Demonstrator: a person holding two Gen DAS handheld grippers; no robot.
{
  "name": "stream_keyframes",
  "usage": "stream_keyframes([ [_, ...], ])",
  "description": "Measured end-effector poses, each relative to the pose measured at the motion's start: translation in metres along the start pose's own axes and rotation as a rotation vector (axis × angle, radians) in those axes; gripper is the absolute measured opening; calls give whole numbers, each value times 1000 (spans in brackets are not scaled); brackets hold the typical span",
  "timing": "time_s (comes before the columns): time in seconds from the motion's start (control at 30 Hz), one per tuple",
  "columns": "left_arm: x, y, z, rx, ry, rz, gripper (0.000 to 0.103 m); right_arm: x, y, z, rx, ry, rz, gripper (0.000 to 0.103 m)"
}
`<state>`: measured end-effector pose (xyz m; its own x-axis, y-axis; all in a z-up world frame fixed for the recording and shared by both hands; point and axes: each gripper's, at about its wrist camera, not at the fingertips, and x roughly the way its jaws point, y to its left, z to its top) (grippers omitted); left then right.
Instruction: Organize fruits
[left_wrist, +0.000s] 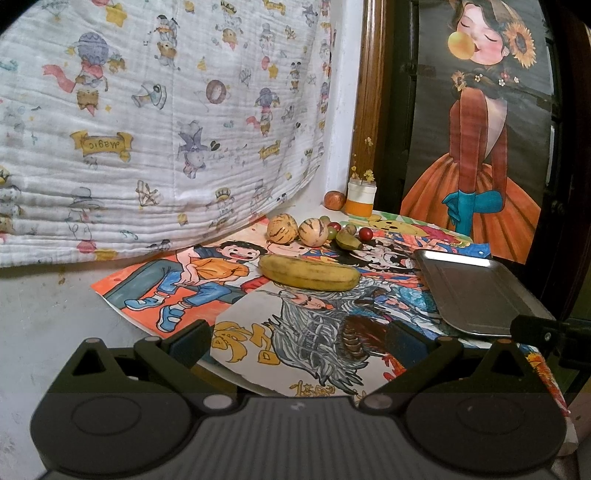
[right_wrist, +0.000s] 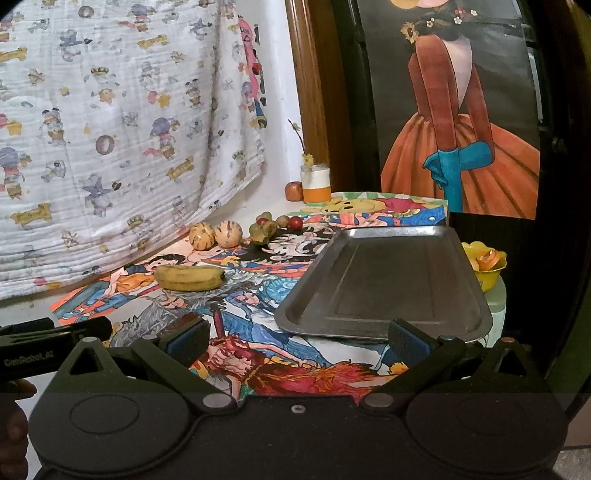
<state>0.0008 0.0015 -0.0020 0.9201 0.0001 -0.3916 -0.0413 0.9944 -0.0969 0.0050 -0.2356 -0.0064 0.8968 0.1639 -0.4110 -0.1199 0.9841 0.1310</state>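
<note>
A yellow banana (left_wrist: 309, 273) (right_wrist: 189, 278) lies on the drawing-covered table, ahead of both grippers. Behind it sit two striped round melons (left_wrist: 282, 229) (right_wrist: 202, 236), beside a cluster of grapes (left_wrist: 332, 229) (right_wrist: 262, 227), red cherries (left_wrist: 365, 233) (right_wrist: 295, 222) and a small green fruit (left_wrist: 349, 240). An empty metal tray (left_wrist: 476, 291) (right_wrist: 384, 284) rests on the right. My left gripper (left_wrist: 319, 343) is open over the table's near edge, holding nothing. My right gripper (right_wrist: 299, 338) is open just in front of the tray's near rim, also holding nothing.
A small reddish fruit (left_wrist: 335, 200) (right_wrist: 293, 191) and a white-and-orange jar (left_wrist: 361, 199) (right_wrist: 316, 184) stand in the back corner. A patterned cloth hangs on the left wall and a painted poster on the right. A yellow bowl (right_wrist: 485, 264) sits beyond the tray's right side.
</note>
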Motion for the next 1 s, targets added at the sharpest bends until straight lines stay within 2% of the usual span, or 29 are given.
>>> stream_keyframes([
  [0.13, 2, 2, 0, -3, 11, 5, 103, 6, -1, 2, -2, 15, 13, 103],
  [0.27, 8, 5, 5, -2, 32, -6, 103, 16, -5, 19, -21, 25, 58, 103],
  [0.5, 30, 14, 19, 31, 65, 2, 103, 49, -16, 66, -38, 114, 220, 103],
  [0.67, 45, 15, 35, 155, 65, -12, 103, 74, -19, 101, -99, 166, 307, 103],
  [0.83, 65, 14, 55, 308, 63, -103, 103, 108, -22, 128, -126, 240, 373, 103],
  [1.0, 90, 6, 67, 458, 64, -169, 103, 140, -14, 150, -222, 272, 409, 103],
])
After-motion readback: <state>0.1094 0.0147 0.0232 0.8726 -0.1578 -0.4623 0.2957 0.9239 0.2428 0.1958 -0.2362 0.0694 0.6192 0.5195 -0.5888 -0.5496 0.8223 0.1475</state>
